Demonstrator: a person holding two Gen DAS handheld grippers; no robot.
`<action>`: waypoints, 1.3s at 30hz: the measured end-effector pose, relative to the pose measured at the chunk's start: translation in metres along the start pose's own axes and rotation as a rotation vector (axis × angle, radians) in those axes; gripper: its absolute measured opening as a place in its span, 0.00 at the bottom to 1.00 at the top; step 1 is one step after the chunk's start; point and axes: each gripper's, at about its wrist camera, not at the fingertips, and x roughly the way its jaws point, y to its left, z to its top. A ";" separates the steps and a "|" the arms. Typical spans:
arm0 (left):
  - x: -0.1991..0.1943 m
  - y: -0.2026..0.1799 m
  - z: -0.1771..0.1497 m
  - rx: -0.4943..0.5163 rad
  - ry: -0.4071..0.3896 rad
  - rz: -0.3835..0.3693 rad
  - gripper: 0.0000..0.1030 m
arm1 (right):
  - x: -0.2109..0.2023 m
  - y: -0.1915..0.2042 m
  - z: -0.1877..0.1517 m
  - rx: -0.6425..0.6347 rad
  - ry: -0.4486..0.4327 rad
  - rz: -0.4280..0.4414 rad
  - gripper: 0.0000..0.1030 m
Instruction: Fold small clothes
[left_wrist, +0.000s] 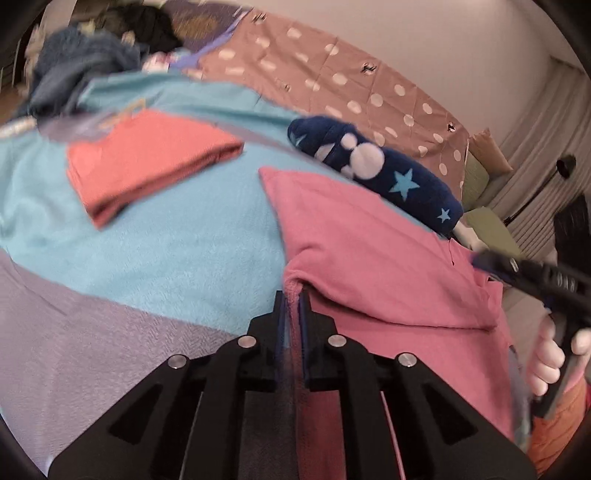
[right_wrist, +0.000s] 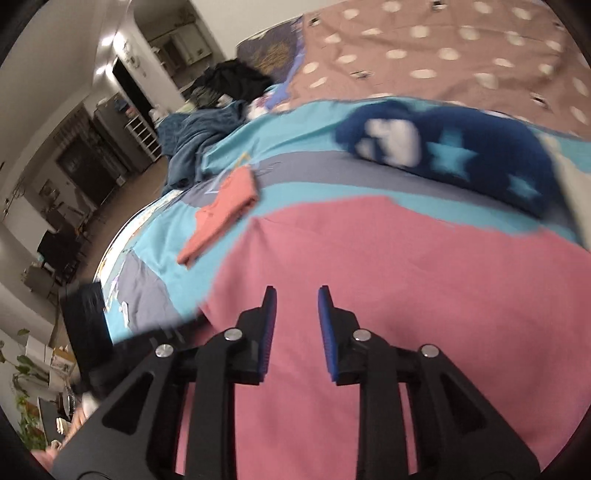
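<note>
A pink garment (left_wrist: 376, 258) lies on the bed, partly folded. My left gripper (left_wrist: 291, 299) is shut on its left edge, with a bunch of pink cloth pinched between the blue pads. In the right wrist view the pink garment (right_wrist: 388, 277) fills the foreground. My right gripper (right_wrist: 297, 295) is open and empty just above it. The right gripper also shows in the left wrist view (left_wrist: 532, 275) at the garment's right side, blurred. A folded coral garment (left_wrist: 147, 162) lies to the left; it also shows in the right wrist view (right_wrist: 221, 218).
A turquoise and lilac blanket (left_wrist: 166, 251) covers the bed. A navy plush item with stars (left_wrist: 376, 170) lies beyond the pink garment. A pile of blue and dark clothes (left_wrist: 85, 62) sits at the far left. A dotted brown cover (left_wrist: 332, 74) lies behind.
</note>
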 end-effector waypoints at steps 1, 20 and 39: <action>-0.006 -0.009 0.001 0.030 -0.017 -0.021 0.07 | -0.020 -0.018 -0.011 0.016 -0.012 -0.028 0.25; 0.120 -0.311 -0.069 0.791 0.230 -0.190 0.47 | -0.183 -0.216 -0.186 0.554 -0.223 -0.100 0.43; 0.147 -0.294 -0.029 0.661 0.205 -0.112 0.49 | -0.180 -0.238 -0.198 0.573 -0.311 -0.068 0.49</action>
